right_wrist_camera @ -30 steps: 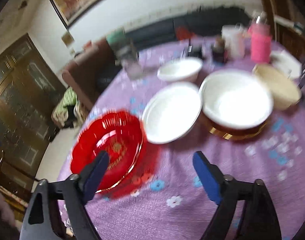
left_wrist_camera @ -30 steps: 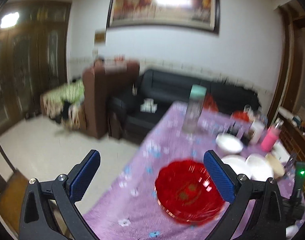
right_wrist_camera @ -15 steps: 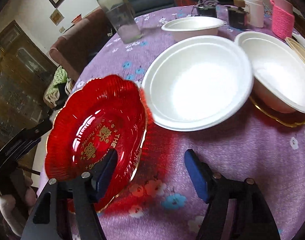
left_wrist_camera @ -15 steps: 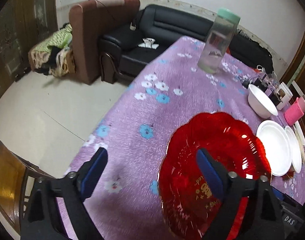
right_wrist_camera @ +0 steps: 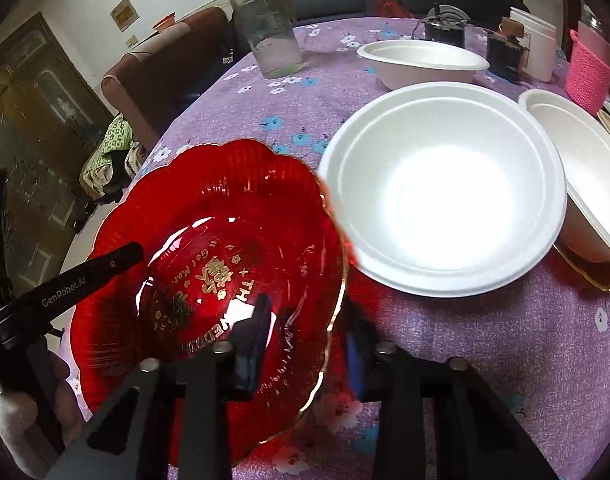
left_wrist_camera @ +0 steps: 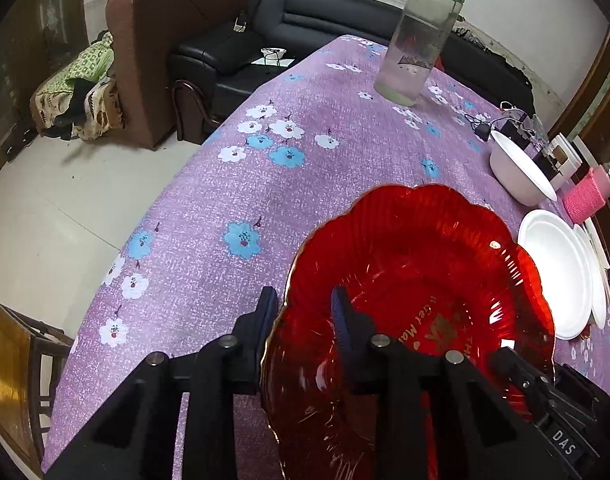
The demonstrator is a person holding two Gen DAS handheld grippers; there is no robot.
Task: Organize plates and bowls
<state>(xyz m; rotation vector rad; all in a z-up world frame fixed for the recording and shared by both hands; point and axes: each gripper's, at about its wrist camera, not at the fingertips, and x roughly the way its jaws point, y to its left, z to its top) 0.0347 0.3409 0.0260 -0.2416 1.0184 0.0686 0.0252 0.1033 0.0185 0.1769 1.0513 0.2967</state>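
Observation:
A red scalloped plate (left_wrist_camera: pixel 417 280) with gold lettering lies on the purple flowered tablecloth (left_wrist_camera: pixel 285 200). My left gripper (left_wrist_camera: pixel 303 314) straddles its left rim, one pad outside and one inside. The jaws are closing and the pads touch the rim. In the right wrist view my right gripper (right_wrist_camera: pixel 307 332) straddles the near right rim of the red plate (right_wrist_camera: pixel 209 248), jaws closing, pads against it. The left gripper's black finger (right_wrist_camera: pixel 85 276) shows at the plate's far side. A wide white bowl (right_wrist_camera: pixel 445 192) touches the plate's right edge.
A second white bowl (right_wrist_camera: pixel 425 62) stands behind, and a third (right_wrist_camera: pixel 585 168) sits on a gold-rimmed dish at the right. A tall jar with a green lid (left_wrist_camera: pixel 421 40), a pink-sleeved cup (right_wrist_camera: pixel 585 76) and small boxes stand at the back. A wooden chair (left_wrist_camera: pixel 9 360) stands by the table edge.
Both grippers dropped toward the red plate and moved in over its rim. Their jaws went from wide open to narrow, one finger inside and one outside the rim.

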